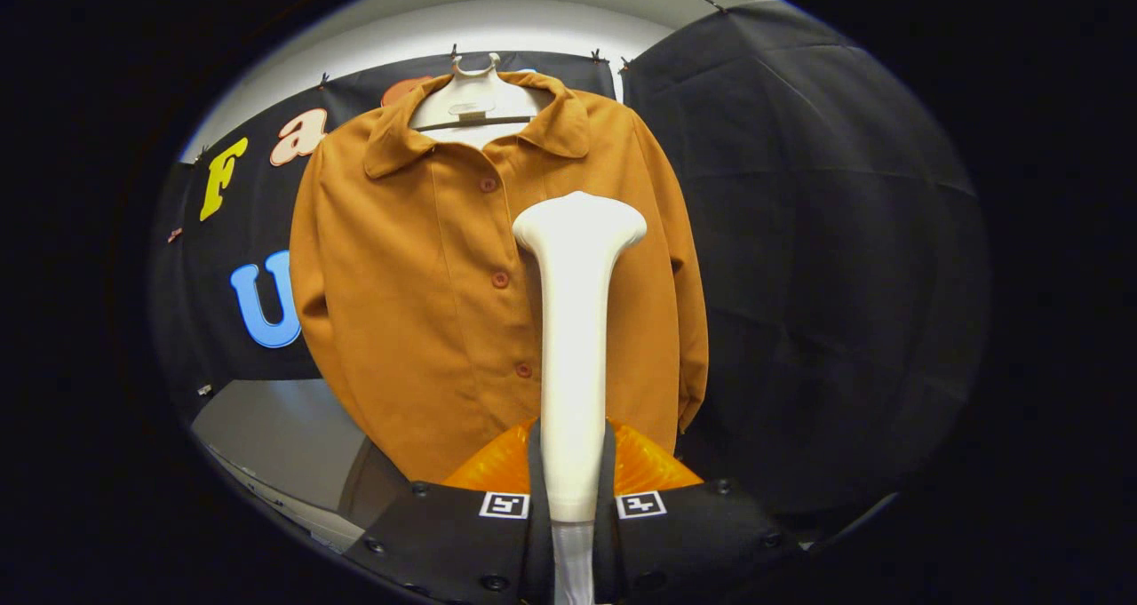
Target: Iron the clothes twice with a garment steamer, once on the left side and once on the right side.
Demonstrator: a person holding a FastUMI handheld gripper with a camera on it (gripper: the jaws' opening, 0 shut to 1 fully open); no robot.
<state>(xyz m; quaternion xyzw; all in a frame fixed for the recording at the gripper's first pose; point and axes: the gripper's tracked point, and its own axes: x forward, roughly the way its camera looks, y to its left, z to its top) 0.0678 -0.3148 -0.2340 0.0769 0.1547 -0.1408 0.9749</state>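
Gripping steamer by its handle, tongs were clamped on it, head up. Shirt hung on hanger just beyond, head over its button line (contact unclear). Step judged: starting a pass; next called for pressing head to one side, stroking down.

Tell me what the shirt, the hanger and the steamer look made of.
Shirt: woven cloth, matte orange-brown, soft folds. Hanger: probably plastic, smooth off-white with a moulded hook. Garment steamer, held in the shut gripper: likely plastic, smooth white with a slight sheen.
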